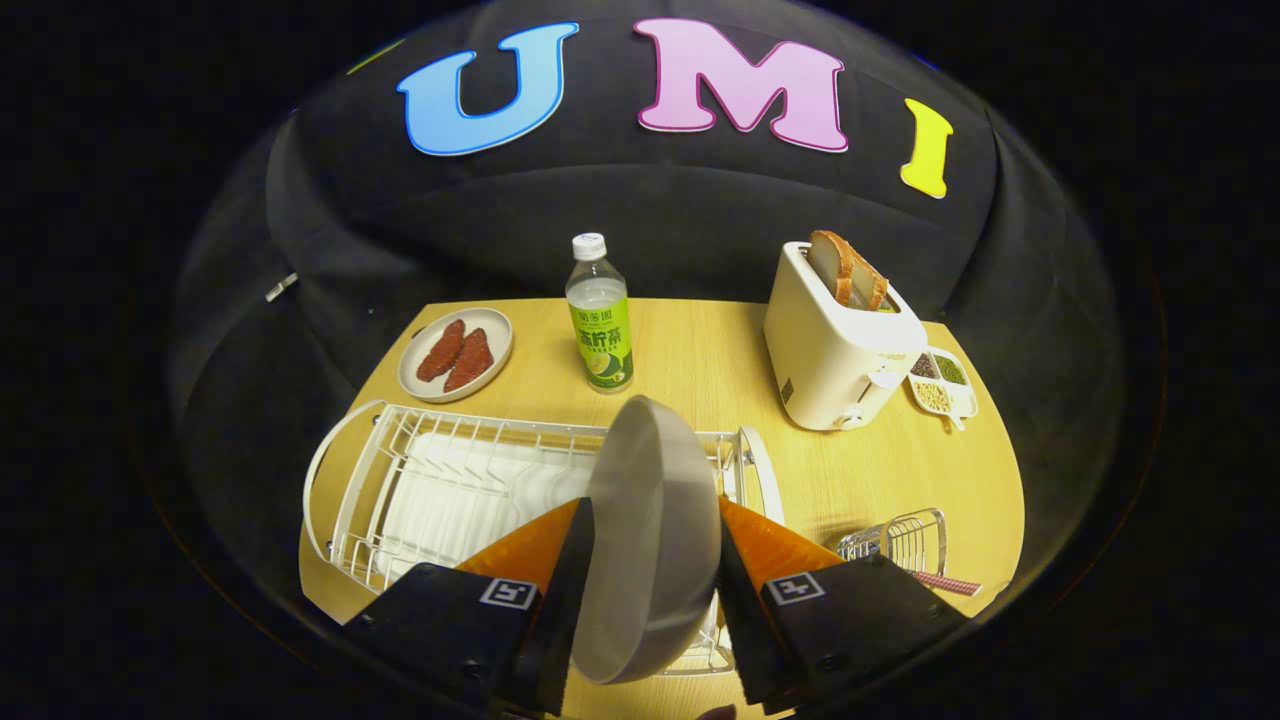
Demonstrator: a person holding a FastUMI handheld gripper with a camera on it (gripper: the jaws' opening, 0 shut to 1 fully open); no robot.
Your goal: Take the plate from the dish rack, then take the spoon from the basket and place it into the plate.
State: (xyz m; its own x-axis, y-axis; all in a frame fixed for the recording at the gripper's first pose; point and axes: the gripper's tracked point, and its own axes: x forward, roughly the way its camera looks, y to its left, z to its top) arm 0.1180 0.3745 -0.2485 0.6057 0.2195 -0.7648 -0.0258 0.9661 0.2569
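so the plate (650,540) is standing on edge at lower centre of the frame, pinched between the two fingers of the gripper (652,560), one pressed on each side of it. Right behind and to the left is the white wire dish rack (420,480). Lower right, past the right finger, sits a little wire basket (905,540) with the spoon's (945,582) checked handle poking out. Further back on the wooden table (720,360): a bottle (598,315) in the middle, a small dish with two reddish pieces (457,353) upper left, a toaster (835,345) with bread in it upper right, and a divided snack tray (942,383) beside that
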